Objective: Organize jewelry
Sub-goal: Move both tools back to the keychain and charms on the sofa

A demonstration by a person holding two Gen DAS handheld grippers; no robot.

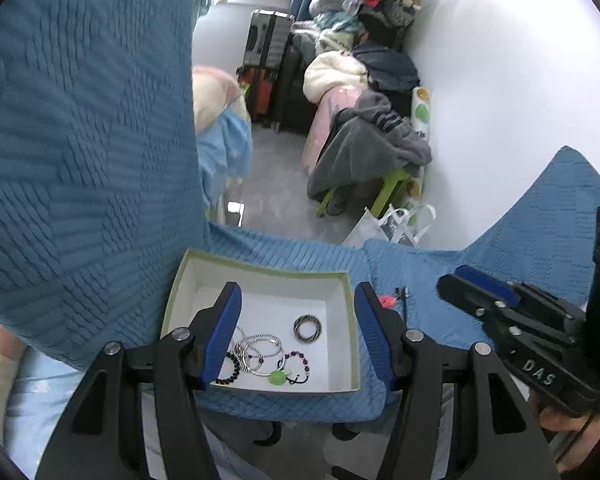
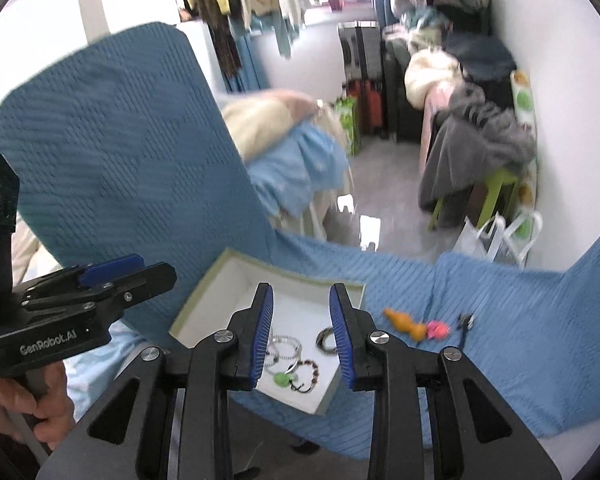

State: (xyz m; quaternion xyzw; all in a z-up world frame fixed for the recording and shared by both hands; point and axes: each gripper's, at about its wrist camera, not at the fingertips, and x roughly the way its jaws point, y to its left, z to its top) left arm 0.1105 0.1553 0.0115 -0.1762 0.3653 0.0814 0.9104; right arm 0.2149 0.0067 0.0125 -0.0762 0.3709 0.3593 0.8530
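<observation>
Bracelets (image 1: 260,354) in white box (image 1: 342,292), both jaws empty

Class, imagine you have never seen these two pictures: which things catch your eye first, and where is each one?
First comes the shallow white cardboard box with pale green rim, open on the blue quilted cover, holding beaded bracelets and a dark banded ring. Right of the box, an orange gourd-shaped trinket and a bright pink charm lie loose on the cover. Both black blue-padded tools, left tool and right tool, hang open above, empty.
</observation>
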